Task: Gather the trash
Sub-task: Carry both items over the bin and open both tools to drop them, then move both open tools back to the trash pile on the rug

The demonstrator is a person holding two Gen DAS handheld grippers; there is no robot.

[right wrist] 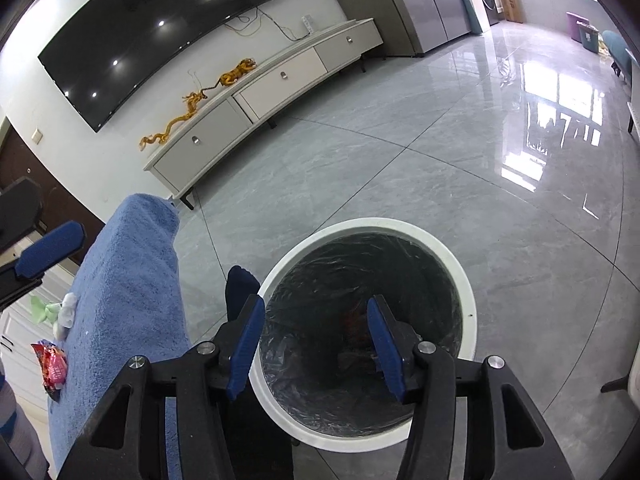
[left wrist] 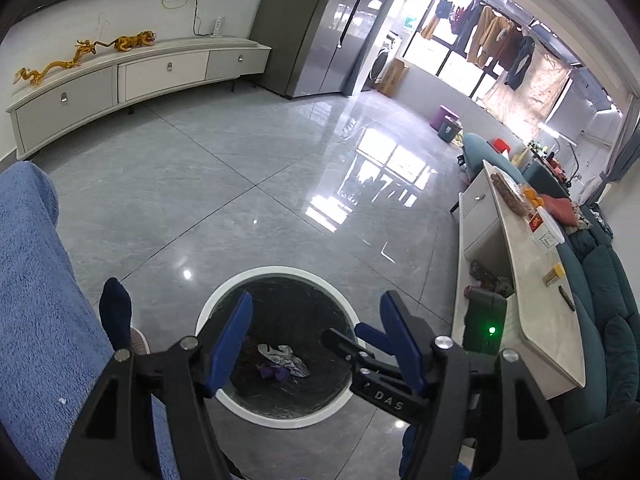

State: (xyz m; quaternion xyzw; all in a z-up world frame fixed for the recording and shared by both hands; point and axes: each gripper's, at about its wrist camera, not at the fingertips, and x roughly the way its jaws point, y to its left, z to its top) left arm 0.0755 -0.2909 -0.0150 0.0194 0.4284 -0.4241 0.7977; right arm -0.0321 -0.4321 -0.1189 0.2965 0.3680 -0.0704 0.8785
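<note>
With the bin (right wrist: 368,334) right under both grippers, this looks like the drop step — crumpled wrappers (left wrist: 282,362) lie at its bottom. Left gripper (left wrist: 316,340) and right gripper (right wrist: 316,344) hang over the mouth, jaws apart, nothing between them. More trash (right wrist: 54,366) waits on the blue towel (right wrist: 124,300) — next, swing back and pinch it.

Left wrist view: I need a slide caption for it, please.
Open left tool above a round white-rimmed bin with a black liner, crumpled wrappers at its bottom.
</note>
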